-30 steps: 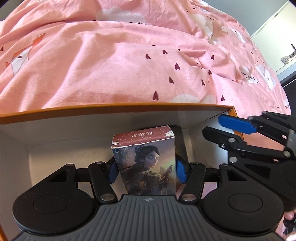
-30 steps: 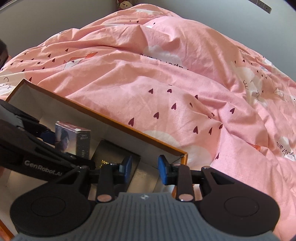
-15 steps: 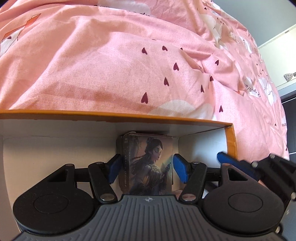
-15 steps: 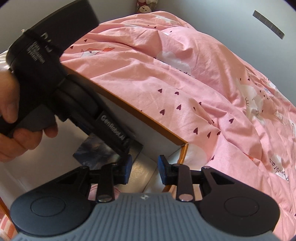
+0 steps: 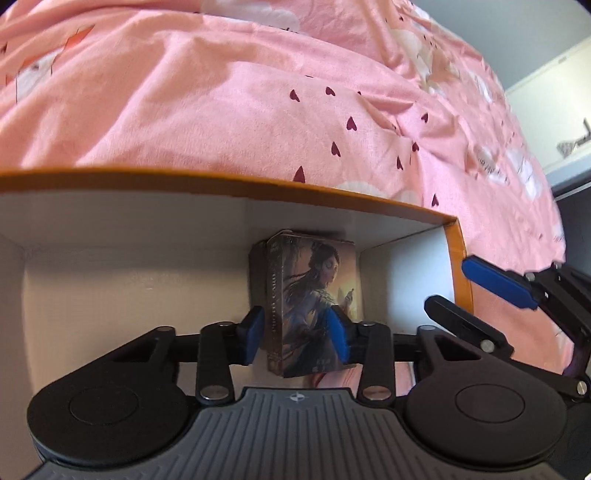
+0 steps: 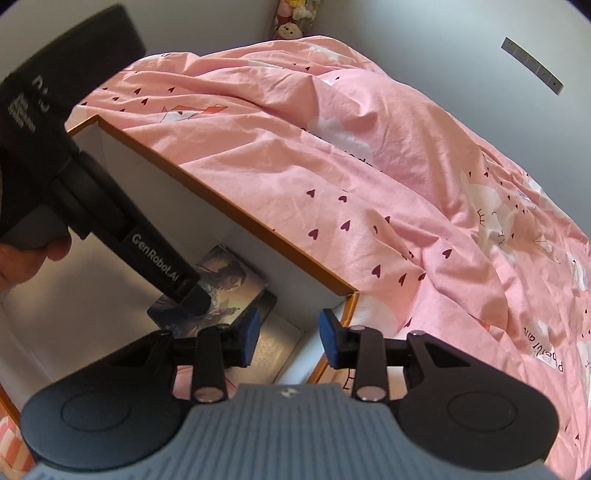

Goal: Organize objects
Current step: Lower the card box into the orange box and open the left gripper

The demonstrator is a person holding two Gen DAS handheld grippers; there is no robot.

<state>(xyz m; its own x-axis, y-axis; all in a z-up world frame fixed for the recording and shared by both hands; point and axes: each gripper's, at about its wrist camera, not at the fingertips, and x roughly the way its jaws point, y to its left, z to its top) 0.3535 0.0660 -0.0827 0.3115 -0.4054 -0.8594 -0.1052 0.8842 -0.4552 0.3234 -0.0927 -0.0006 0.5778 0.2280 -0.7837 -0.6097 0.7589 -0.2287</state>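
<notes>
A small card box [image 5: 314, 295] printed with a long-haired woman lies inside an open orange-rimmed cardboard box [image 5: 221, 184], near its far right corner. My left gripper [image 5: 297, 334] reaches into the cardboard box with its blue pads [image 5: 255, 332] on either side of the card box; a gap shows at the left pad. In the right wrist view the card box [image 6: 225, 284] lies flat on a dark flat item [image 6: 269, 301], with the left gripper's body over it. My right gripper [image 6: 288, 336] is open and empty above the box's right corner [image 6: 351, 295].
The cardboard box sits on a bed covered by a rumpled pink duvet with hearts [image 6: 369, 184]. Grey walls [image 6: 406, 37] stand behind the bed. Plush toys [image 6: 291, 22] sit at the far corner. A white cabinet [image 5: 554, 92] stands at the right.
The left gripper has lowered the card box from upright to lying in the box's far right corner, and its pads have loosened. The right gripper rose and pulled back, staying open.
</notes>
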